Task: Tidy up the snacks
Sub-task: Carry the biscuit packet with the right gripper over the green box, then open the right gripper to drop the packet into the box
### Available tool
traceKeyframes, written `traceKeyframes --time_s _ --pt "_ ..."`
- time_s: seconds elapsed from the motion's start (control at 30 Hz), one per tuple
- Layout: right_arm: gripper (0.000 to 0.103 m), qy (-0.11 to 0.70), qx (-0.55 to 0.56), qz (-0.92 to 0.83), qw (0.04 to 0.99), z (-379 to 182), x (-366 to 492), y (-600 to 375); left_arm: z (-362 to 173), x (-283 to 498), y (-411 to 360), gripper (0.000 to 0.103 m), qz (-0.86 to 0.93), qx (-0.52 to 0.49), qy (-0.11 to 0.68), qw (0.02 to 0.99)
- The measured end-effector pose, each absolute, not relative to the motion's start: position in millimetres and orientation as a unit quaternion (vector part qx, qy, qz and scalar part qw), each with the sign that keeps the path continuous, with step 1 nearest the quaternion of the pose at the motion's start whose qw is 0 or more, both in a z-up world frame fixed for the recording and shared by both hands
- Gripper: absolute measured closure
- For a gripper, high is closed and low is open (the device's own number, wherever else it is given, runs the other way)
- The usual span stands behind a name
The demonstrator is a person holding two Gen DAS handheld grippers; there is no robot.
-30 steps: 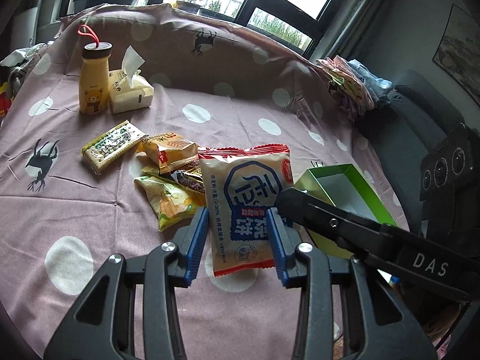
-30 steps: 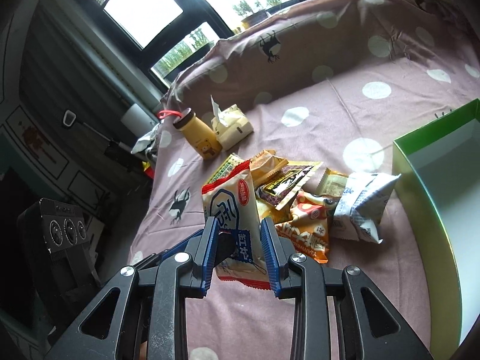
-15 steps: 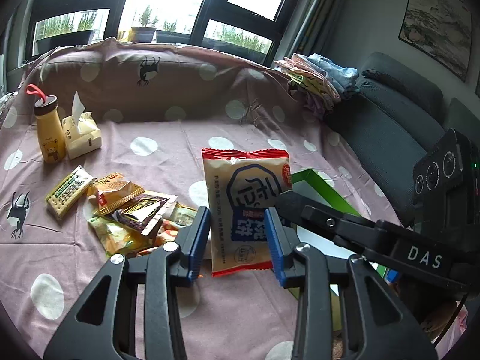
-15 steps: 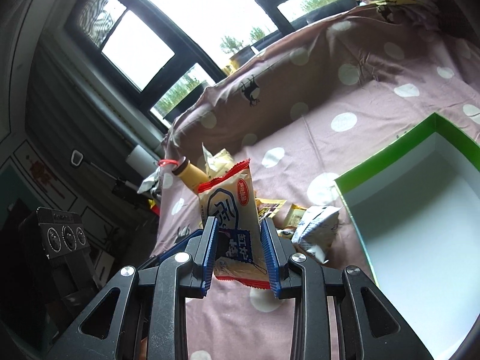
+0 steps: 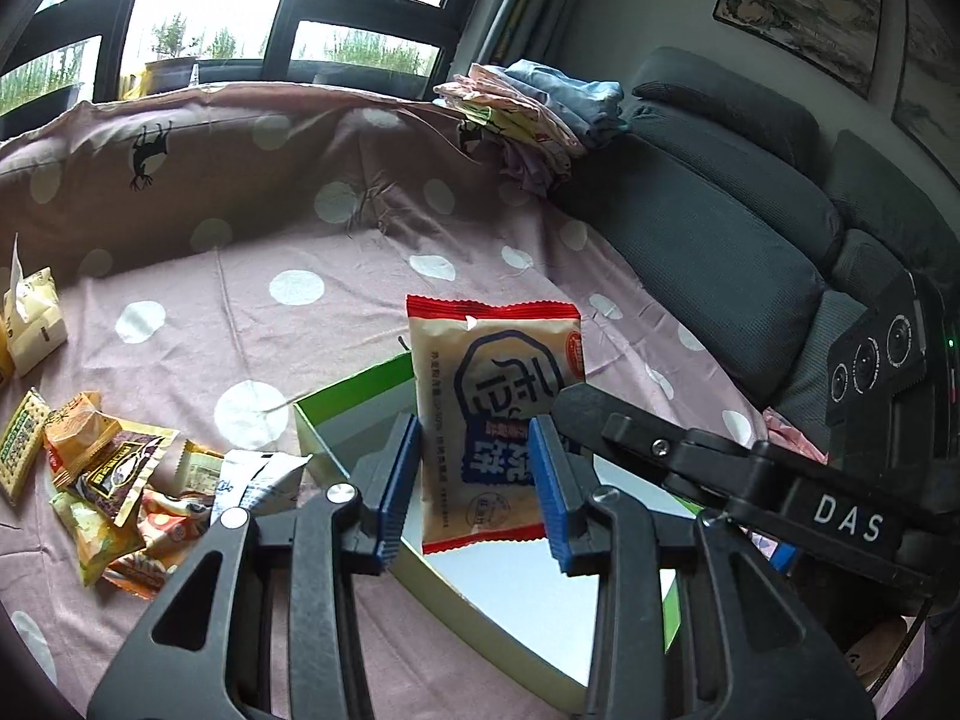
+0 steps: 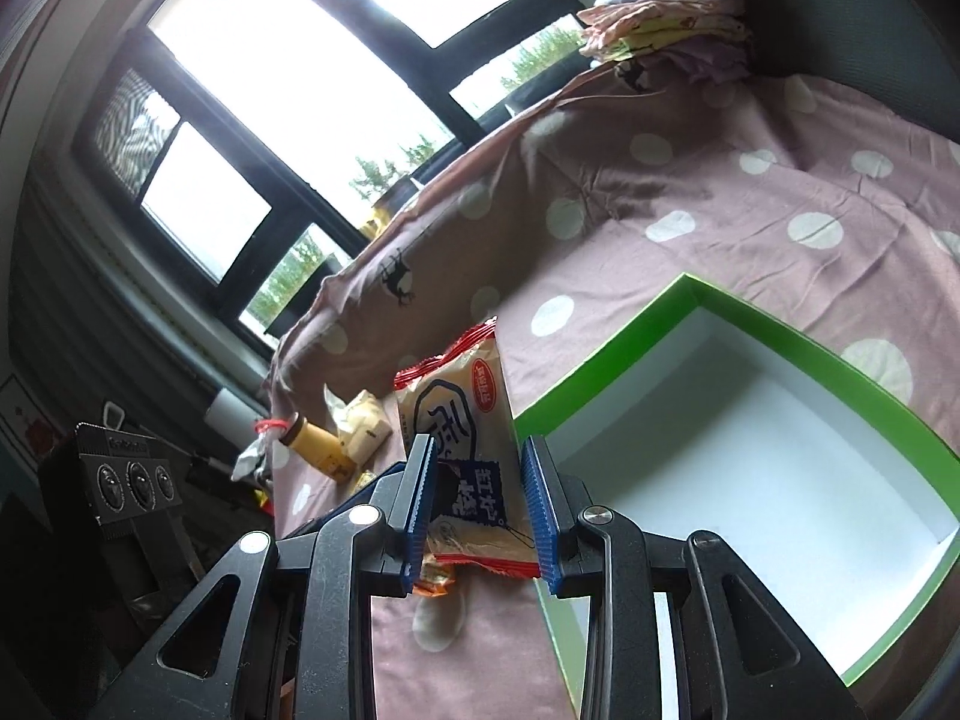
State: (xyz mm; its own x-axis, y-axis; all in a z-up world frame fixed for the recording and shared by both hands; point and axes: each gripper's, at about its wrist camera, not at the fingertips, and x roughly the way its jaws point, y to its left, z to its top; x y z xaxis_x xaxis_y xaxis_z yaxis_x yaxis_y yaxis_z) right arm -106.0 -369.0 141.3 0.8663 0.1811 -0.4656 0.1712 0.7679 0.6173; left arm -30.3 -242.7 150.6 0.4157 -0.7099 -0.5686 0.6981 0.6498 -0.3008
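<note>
The cracker packet hangs upright, long axis near vertical, above the near corner of the green box, whose white floor lies just below and beyond it toward the right gripper's side. Both the left gripper and the right gripper are closed on its lower half, pinching it from crossing directions. The remaining snacks lie heaped on the spotted bedsheet, left of the box.
</note>
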Motion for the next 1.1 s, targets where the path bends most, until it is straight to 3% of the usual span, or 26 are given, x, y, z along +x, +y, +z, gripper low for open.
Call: traceKeyframes --time_s 0.77,1.1 --pt "0.071 0.348 0.358 -0.103 0.860 102 -105 -414 97 -13 -300 0.068 -0.437 0.006 0.451 0.779" --pt "0.070 0.349 0.352 -0.122 0.860 104 -108 -415 98 -19 -299 0.067 -0.441 0.005 0.448 0.778"
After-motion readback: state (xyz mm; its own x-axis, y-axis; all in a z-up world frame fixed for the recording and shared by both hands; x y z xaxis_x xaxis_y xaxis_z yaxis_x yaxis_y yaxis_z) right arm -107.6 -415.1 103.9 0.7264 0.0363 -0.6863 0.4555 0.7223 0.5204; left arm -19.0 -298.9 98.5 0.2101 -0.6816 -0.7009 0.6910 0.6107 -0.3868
